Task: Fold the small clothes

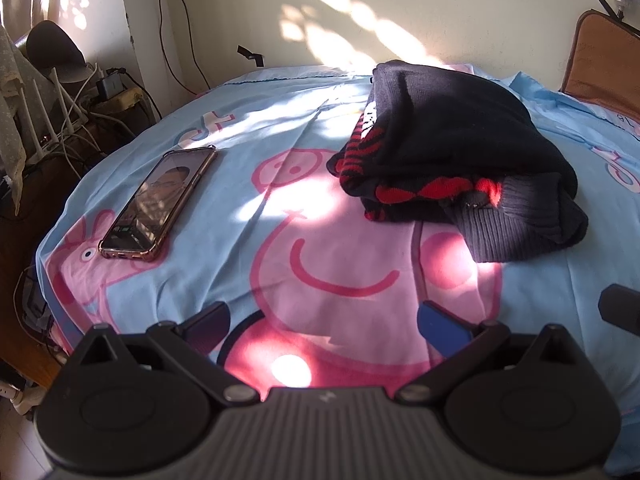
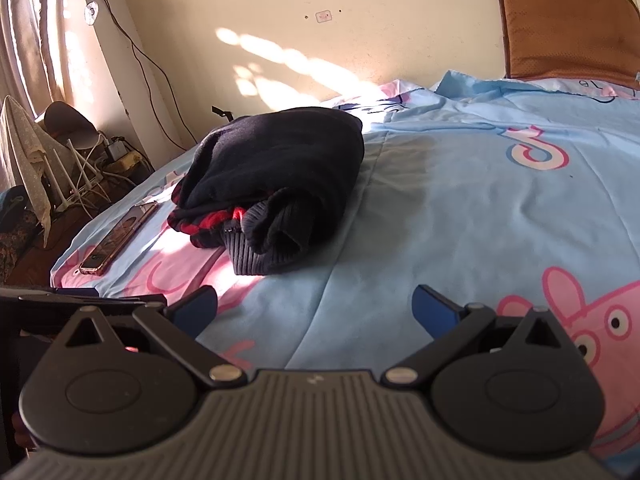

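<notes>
Both units idle: left hand-held gripper [image 1: 324,322], jaws apart, empty, over the pink print on the bed sheet [image 1: 248,128]; right hand-held gripper [image 2: 314,310], jaws apart, empty. Dark knit sweater [image 1: 456,148], red-striped, bundled ahead of me. Phone [image 1: 160,204] lies well left. My advice: pinch the ribbed hem corners, spread flat before folding.
</notes>
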### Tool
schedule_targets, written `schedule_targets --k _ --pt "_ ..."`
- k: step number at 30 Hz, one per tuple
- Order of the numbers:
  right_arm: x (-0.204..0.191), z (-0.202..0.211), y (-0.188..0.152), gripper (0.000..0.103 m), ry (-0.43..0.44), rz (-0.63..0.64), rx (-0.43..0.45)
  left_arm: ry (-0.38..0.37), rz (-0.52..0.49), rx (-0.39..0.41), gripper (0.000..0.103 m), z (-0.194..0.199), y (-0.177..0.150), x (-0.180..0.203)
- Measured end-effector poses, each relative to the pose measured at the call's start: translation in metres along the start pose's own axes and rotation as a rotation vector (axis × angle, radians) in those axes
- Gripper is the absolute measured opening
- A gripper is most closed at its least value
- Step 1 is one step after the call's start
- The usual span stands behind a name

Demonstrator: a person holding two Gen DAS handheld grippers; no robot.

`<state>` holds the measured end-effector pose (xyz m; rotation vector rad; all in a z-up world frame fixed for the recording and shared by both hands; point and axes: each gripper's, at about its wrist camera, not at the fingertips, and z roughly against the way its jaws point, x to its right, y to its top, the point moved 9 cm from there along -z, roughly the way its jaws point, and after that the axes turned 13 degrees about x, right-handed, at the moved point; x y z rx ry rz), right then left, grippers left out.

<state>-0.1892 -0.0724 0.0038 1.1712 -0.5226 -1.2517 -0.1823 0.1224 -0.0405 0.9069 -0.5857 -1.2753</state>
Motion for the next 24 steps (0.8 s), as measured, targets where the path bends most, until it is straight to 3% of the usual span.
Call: schedule_targets --k 17,24 --pt "0.0010 0.0003 -0.0011 0.103 0.003 -0.001 -0.002 0.012 0.004 -0.010 0.103 -0.0024 -0.0019 -0.0024" --pt "-0.0008 0.0011 -0.0005 0.103 0.000 -0.001 0.005 -0.006 0.012 0.025 0.103 0.0015 0.0035 -0.0035"
